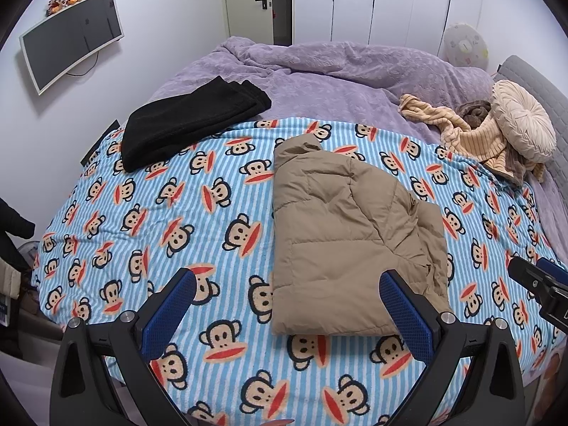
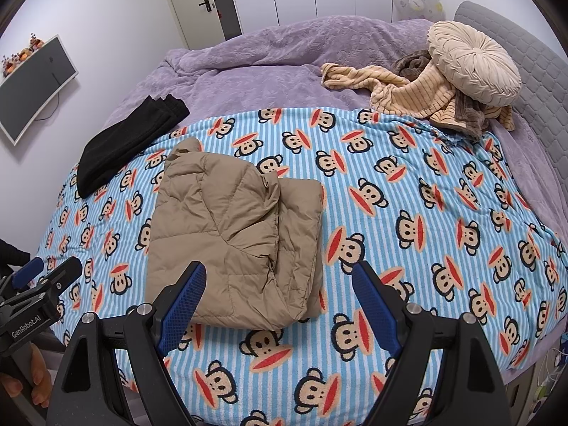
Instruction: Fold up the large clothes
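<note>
The jacket (image 1: 348, 241) lies on the blanket (image 1: 213, 213), already folded lengthwise into a narrow slab. Both the left gripper (image 1: 287, 284) and right gripper (image 2: 278, 277) hover with fingers spread, holding nothing. A crosswise fold seems left.

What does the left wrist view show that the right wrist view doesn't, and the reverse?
Only the left wrist view shows the open left gripper head-on, with the right gripper poking in at the right edge. Only the right wrist view shows the open right gripper head-on, the left gripper at the left edge, and fingers of a hand beneath it. Both show the folded tan jacket on the monkey-print blanket, the folded black garment, the purple duvet, the round cream cushion and the wall screen.
</note>
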{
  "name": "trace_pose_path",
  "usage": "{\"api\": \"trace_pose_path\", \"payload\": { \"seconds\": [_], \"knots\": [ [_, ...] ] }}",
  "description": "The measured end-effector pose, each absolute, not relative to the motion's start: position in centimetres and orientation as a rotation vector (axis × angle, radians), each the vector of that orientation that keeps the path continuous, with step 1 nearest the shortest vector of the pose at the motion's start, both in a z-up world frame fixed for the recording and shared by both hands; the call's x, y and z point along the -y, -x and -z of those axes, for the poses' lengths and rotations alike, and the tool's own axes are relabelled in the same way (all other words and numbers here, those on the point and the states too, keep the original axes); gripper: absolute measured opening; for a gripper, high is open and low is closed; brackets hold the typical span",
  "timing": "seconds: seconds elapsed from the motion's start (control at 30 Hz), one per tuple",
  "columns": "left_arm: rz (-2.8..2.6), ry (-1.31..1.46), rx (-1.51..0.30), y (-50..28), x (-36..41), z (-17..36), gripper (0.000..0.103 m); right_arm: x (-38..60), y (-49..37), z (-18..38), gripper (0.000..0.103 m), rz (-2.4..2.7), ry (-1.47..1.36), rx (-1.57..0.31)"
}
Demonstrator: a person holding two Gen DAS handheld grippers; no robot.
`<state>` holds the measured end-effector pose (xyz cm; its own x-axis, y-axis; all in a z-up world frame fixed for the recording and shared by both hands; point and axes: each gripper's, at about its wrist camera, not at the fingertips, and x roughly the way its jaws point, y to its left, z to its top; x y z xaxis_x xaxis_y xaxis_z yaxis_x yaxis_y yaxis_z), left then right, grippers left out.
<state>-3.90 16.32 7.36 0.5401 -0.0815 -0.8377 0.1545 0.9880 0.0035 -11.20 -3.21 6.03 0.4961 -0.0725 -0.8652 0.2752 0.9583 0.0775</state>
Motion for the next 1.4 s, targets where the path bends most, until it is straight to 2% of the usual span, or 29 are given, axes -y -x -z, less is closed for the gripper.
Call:
{"api": "trace_pose_path", "payload": {
  "seconds": [1.4],
  "knots": [
    [0.128,-0.065,-0.975,4.37,-16.61,-7.75,0.103,2.46,11.44,-6.27,0.086,0.219,-0.222,-1.033]
  ]
}}
